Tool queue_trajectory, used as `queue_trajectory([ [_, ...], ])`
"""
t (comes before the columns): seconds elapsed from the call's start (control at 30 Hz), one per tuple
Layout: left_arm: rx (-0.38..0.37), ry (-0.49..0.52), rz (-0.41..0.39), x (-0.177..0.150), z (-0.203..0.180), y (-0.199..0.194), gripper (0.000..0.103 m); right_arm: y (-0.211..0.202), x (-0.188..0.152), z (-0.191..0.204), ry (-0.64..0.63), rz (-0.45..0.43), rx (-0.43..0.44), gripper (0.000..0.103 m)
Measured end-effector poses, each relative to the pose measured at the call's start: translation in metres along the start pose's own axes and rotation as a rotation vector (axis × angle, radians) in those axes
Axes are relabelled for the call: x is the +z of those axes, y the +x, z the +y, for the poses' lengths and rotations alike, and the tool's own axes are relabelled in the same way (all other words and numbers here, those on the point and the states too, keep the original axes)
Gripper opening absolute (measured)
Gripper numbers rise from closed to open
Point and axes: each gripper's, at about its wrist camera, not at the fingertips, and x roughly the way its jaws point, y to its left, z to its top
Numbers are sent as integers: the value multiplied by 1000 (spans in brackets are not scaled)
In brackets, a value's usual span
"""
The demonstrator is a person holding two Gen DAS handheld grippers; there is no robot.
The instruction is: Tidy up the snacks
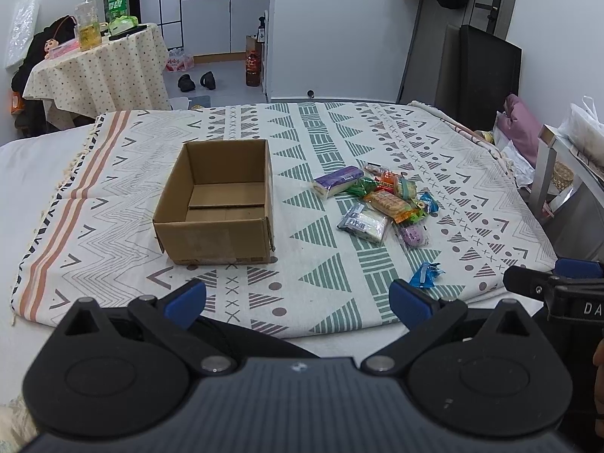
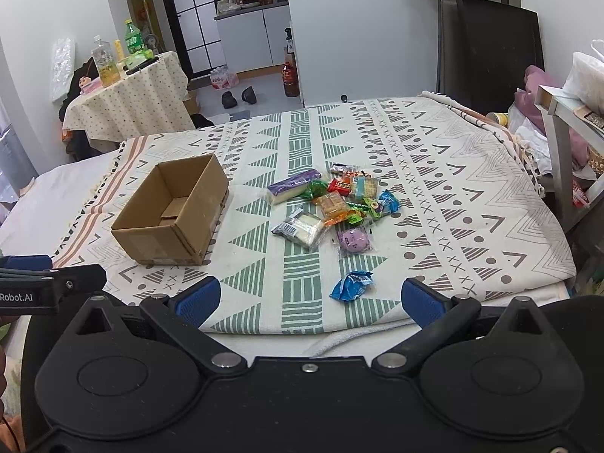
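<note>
Box (image 1: pixel 217 204) sits open-top and empty on the patterned cloth (image 1: pixel 113 173), left of the snacks; it looks like the drop target, with flaps out of the way so nothing blocks a straight drop-in.

Snack pile (image 1: pixel 381 200) lies clustered to the right of the box, apart from it, wrappers overlapping. Purple pack (image 1: pixel 338 181) is on the box side of the pile, clear pack (image 1: pixel 364 221) at the near edge. One blue packet (image 2: pixel 351 285) lies alone, nearer the cloth's front edge, well apart from the rest.

Left gripper (image 1: pixel 298 298): jaws wide, nothing between them, held low at the near edge facing the box and pile. Right gripper (image 2: pixel 309 300): jaws wide, empty, lined up roughly on the blue packet, which sits just ahead between its fingers.

Judgement: nothing boxed yet, task at its start. Stray blue packet looks like the easy first pick for the right side: isolated, no neighbours to snag. Pile will need picks from the edges; crinkly wrappers may slip or drag others.
</note>
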Motion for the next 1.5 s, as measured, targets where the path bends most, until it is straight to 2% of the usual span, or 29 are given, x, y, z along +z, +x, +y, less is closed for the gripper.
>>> queue_trajectory([
  [0.6,-4,-14,-7,3,5,-10,103,-6,1,10,-24,0,2,103],
  [1.5,-24,-17,-5,3,5,-7,103,-2,7,6,-20,-6,-8,103],
])
